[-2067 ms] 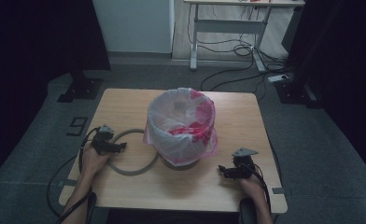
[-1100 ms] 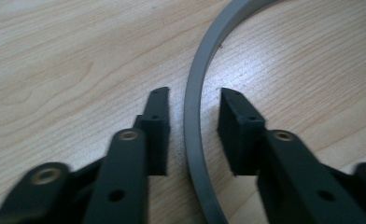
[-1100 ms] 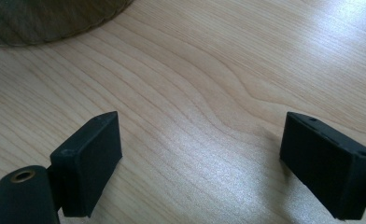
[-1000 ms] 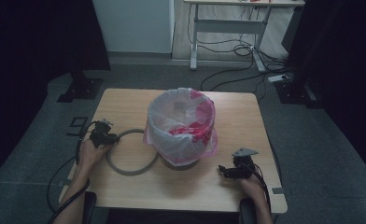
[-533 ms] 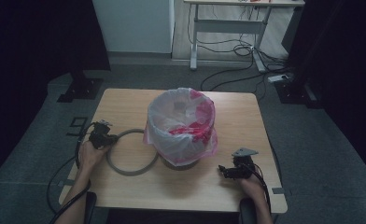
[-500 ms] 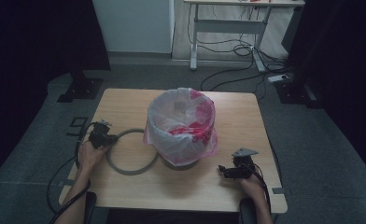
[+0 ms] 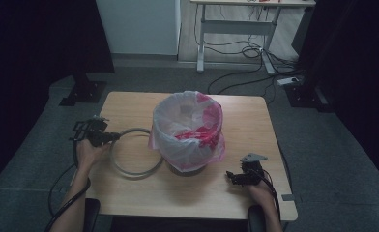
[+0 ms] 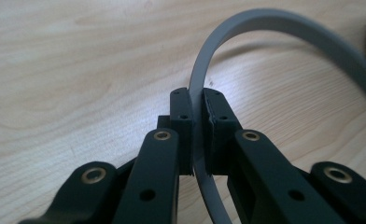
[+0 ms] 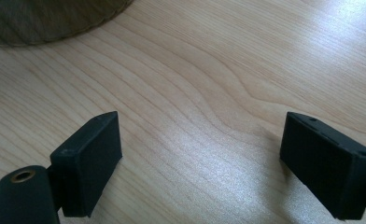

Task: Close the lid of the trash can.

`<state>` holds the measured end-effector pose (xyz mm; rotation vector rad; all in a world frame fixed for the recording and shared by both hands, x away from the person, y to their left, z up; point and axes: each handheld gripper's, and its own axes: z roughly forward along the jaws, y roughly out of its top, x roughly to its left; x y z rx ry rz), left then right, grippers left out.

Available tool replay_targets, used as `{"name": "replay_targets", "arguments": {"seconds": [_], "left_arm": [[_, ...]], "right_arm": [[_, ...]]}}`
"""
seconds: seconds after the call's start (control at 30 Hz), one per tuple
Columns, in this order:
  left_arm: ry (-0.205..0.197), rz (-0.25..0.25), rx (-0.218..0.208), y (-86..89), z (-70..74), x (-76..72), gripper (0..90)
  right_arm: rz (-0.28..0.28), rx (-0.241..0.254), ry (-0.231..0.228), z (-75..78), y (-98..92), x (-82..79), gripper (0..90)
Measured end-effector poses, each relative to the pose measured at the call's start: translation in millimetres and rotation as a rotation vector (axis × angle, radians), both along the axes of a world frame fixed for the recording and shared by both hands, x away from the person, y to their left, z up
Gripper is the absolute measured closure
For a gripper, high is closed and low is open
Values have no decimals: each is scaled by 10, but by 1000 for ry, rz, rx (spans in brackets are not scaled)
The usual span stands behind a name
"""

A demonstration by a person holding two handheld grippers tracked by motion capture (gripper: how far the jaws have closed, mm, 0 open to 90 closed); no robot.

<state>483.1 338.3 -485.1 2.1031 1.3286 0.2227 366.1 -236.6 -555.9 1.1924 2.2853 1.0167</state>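
L gripper (image 8: 197, 135) pinches the grey ring (image 8: 284, 32), jaws just closing on it, prob. lifted off table (image 7: 129, 104). R gripper (image 9: 197, 163) spread, resting near bin (image 7: 187, 130).

We see a thin grey ring (image 7: 135, 152). It is a big flat hoop made of a smooth band, and it is open in the middle so the wood shows through. It lies on the wooden table (image 7: 255, 121), to the left of the bin (image 7: 187, 129) and just beside it. Its far left edge is pinched between the two black jaws of the left gripper (image 7: 111, 138), which have just been closing on it. In the left gripper view we see the band (image 8: 246, 32) standing on its edge between the pads and curving up and away to the right. That side looks a little lifted off the wood.
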Motion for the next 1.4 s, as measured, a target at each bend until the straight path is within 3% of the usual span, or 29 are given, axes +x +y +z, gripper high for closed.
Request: {"name": "replay_targets", "arguments": {"seconds": [0.1, 0.23, 0.37, 1.07, 1.4], "left_arm": [[3, 0, -25, 22, 98, 12, 838], [3, 0, 11, 24, 214, 23, 838], [9, 2, 21, 45, 294, 32, 839], [67, 1, -45, 228, 770, 119, 840], [58, 5, -64, 276, 1023, 139, 840]], "right_arm": [[0, 0, 0, 0, 0, 0, 119], [0, 0, 0, 0, 0, 0, 119], [0, 0, 0, 0, 0, 0, 119], [0, 0, 0, 0, 0, 0, 119], [0, 0, 0, 0, 0, 0, 120]]}}
